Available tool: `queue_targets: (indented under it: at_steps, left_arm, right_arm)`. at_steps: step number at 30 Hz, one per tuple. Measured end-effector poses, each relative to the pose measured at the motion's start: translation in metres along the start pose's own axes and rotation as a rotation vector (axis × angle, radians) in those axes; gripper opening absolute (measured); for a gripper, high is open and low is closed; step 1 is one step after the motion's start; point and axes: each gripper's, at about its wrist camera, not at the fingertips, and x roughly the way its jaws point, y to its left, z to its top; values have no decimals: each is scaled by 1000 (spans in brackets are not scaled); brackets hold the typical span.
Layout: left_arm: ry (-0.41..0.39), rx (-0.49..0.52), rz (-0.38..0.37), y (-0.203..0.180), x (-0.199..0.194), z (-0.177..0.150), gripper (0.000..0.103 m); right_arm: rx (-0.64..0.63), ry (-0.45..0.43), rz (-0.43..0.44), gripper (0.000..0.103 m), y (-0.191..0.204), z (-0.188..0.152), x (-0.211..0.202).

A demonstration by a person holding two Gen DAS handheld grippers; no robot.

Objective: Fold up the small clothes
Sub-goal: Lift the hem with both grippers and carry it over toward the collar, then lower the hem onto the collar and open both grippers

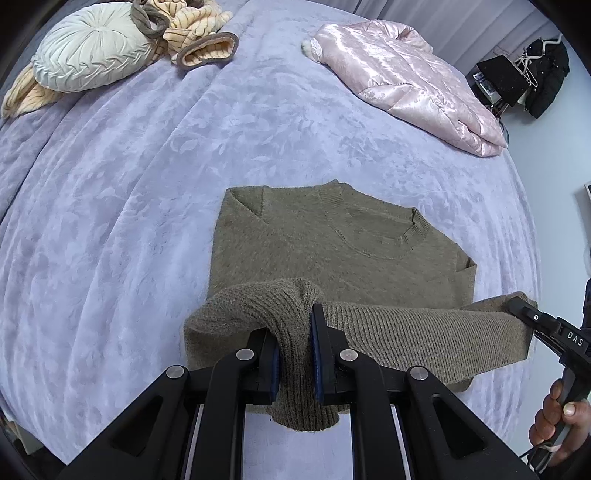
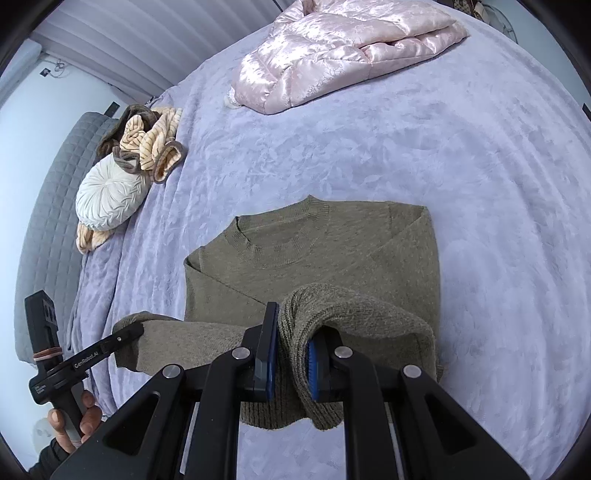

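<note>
An olive-green knit sweater (image 1: 332, 243) lies on the lilac bedspread (image 1: 129, 184), collar away from me and both sleeves folded in. Its ribbed bottom hem is lifted off the bed and doubled back toward the collar. My left gripper (image 1: 295, 354) is shut on the hem's left corner, with the knit bunched between its blue pads. My right gripper (image 2: 291, 362) is shut on the hem's right corner of the sweater (image 2: 314, 251). Each gripper also shows in the other view: the right gripper (image 1: 517, 308) and the left gripper (image 2: 136, 330), each held by a hand.
A folded pink satin jacket (image 1: 410, 81) lies at the far right of the bed. A round pale cushion (image 1: 92, 51) and a crumpled striped beige garment (image 1: 195, 33) sit at the far left. A grey quilted headboard (image 2: 51, 221) borders the left side.
</note>
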Motion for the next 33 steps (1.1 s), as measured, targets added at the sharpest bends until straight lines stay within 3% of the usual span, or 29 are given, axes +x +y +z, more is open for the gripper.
queue_targets:
  at_steps: [30,31,33]
  left_arm:
    - [149,12,86,8,128,60,17]
    - [166,-4,83,11,132,62,21]
    - [197,-46,62,16,137,68,51]
  right_arm:
    - [26,132,-116,15,-38,54,125]
    - [37,134,-112,15,-40,55,126]
    - [66,135,-94,16,-45,56,129]
